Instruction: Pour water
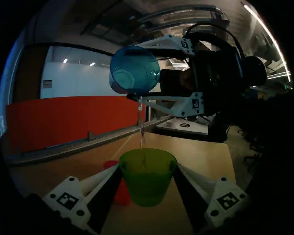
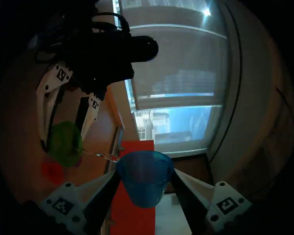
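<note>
**A:** Status of the pour?

**B:** In progress, by my reading. The right gripper (image 2: 145,184) holds the blue cup (image 2: 144,178) tipped well over, mouth turned sideways and down, raised above the green cup (image 1: 147,182). A thin stream of water (image 1: 140,127) runs from the blue cup's lower lip into the green cup's open mouth.

**A:** Jaw state, each side?

**B:** Right gripper: both fingers are clamped against the blue cup's wall, one on each side. Left gripper (image 1: 147,176): both fingers press on the green cup. Neither is released.

**A:** Location of the receiving cup?

**B:** Upright between the left fingers, low over the wooden table (image 1: 204,152). Whether its base touches the table, I cannot tell. A red cup (image 1: 121,192) stands just beside it, partly hidden behind one finger, and is not involved.

**A:** Describe the water.

**B:** Clear and narrow, unbroken from lip to rim as far as the left gripper view shows. It lands inside the rim, near the centre. No splash or spill is visible on the table.

**A:** Done and outstanding?

**B:** Grasp, lift and tilt are complete, and transfer is under way. The fill level in the green cup is not readable through its tinted wall, nor is the amount left in the blue cup. Remaining, in my judgement: finish the pour, bring the blue cup upright, set both cups down.
</note>
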`<state>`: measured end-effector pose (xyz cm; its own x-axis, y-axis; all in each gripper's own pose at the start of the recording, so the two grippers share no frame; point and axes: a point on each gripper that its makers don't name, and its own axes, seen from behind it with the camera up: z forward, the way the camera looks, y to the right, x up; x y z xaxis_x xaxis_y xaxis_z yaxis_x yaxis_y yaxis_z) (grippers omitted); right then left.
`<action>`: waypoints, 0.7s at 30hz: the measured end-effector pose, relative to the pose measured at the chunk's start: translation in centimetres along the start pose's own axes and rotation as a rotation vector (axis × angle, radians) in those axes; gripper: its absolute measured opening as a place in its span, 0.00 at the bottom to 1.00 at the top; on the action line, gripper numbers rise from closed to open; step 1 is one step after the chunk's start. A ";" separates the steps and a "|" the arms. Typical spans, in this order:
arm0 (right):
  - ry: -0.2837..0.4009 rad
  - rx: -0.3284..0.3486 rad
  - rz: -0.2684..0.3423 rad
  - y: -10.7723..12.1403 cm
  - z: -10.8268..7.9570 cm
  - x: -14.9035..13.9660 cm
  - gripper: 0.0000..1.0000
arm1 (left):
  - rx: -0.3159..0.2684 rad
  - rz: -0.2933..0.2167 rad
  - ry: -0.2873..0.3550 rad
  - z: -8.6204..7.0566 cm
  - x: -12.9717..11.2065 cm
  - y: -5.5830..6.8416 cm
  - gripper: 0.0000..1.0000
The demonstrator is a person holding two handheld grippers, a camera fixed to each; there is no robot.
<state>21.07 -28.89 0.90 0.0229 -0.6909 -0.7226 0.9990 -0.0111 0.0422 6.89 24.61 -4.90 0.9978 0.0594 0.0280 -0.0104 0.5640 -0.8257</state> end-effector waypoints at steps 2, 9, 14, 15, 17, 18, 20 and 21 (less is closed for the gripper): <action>-0.001 -0.004 -0.012 0.1 0.0 0.0 0.90 | 0.001 0.000 0.000 0.0 -0.1 0.0 0.86; -0.001 -0.012 -0.058 0.4 0.1 0.2 0.90 | 0.002 0.000 -0.002 0.1 -0.1 -0.1 0.86; 0.007 -0.017 -0.084 0.6 0.2 0.5 0.90 | 0.001 -0.001 -0.001 0.2 0.0 -0.2 0.86; 0.008 -0.019 -0.088 0.6 0.2 0.6 0.90 | 0.001 -0.001 -0.001 0.2 0.0 -0.2 0.86; 0.010 -0.020 -0.099 0.7 0.2 0.7 0.90 | 0.002 -0.001 -0.002 0.2 -0.1 -0.2 0.86; 0.011 -0.021 -0.104 0.7 0.2 0.7 0.90 | 0.002 -0.001 -0.003 0.2 -0.1 -0.2 0.86; 0.012 -0.020 -0.117 0.7 0.2 0.8 0.90 | 0.003 0.000 -0.003 0.2 -0.1 -0.3 0.86; 0.013 -0.019 -0.123 0.7 0.2 0.9 0.90 | 0.004 0.000 -0.003 0.2 -0.1 -0.3 0.86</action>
<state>21.74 -29.65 0.43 -0.0995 -0.6758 -0.7304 0.9949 -0.0812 -0.0605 6.75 24.62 -4.54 0.9976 0.0617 0.0298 -0.0105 0.5671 -0.8236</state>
